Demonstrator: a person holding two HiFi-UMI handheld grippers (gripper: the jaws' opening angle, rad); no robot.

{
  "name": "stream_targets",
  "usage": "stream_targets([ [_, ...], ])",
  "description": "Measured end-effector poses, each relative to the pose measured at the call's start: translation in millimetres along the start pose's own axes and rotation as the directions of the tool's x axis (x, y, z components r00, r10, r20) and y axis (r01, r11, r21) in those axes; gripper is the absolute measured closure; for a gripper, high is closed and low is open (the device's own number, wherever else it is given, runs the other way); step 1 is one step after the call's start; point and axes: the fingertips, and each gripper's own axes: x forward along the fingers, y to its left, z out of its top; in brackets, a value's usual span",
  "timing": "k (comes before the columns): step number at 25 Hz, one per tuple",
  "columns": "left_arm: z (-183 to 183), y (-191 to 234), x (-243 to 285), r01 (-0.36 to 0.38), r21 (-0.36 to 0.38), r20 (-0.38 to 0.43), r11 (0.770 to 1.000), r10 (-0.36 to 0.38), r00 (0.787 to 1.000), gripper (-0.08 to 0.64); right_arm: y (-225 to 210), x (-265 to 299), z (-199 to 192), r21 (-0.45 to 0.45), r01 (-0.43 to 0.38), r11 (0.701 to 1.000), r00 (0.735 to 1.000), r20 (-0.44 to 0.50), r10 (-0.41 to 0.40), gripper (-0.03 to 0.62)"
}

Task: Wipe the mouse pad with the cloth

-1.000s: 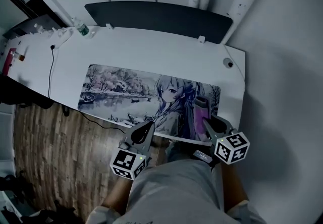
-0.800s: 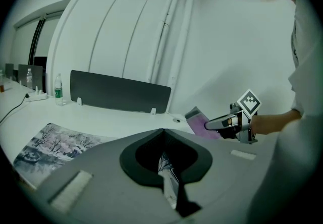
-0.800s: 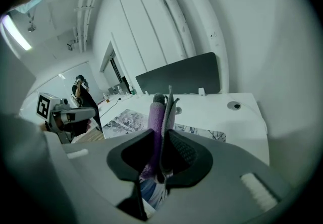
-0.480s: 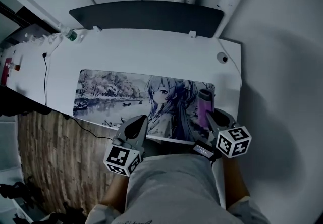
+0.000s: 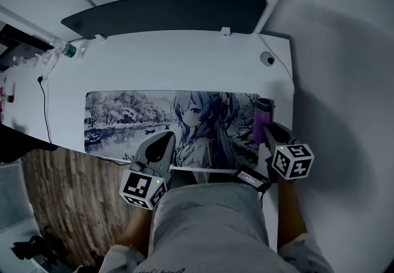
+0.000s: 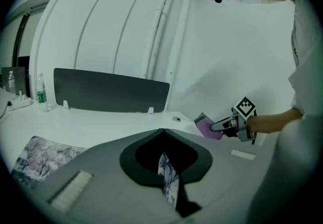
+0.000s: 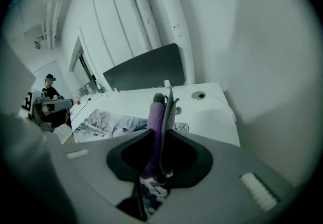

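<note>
The cloth (image 5: 263,119), clamped in the right gripper (image 5: 271,135), had been carried to the mouse pad's (image 5: 123,121) right end, lower right of frame. The left gripper (image 5: 161,142), jaws closed, was held at the pad's near edge. One stroke was judged complete.

Left gripper (image 6: 163,140) jaws together on mouse pad (image 6: 40,157) edge.
</note>
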Motion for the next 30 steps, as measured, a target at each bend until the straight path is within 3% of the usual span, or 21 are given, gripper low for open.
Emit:
stream_targets([
  [7,-1.0,39.1,13.6,0.036,0.01,-0.035,0.999,-0.036,0.999,0.541,-30.2,26.3,-7.1,0.057,0.131,0.99,0.991,-0.044,-0.128,0.503],
  [16,-1.6,76.6,24.0,0.065,0.002,-0.076,0.998,-0.064,0.995,0.541,-52.1,65.1,-23.9,0.069,0.24,0.968,0.962,-0.154,-0.227,0.503],
  [30,-13.5,138.9,7.0,0.034,-0.038,-0.1,0.999,-0.038,0.994,0.541,-37.6,97.9,-34.1,0.025,0.312,0.95,0.923,-0.243,-0.297,0.505],
])
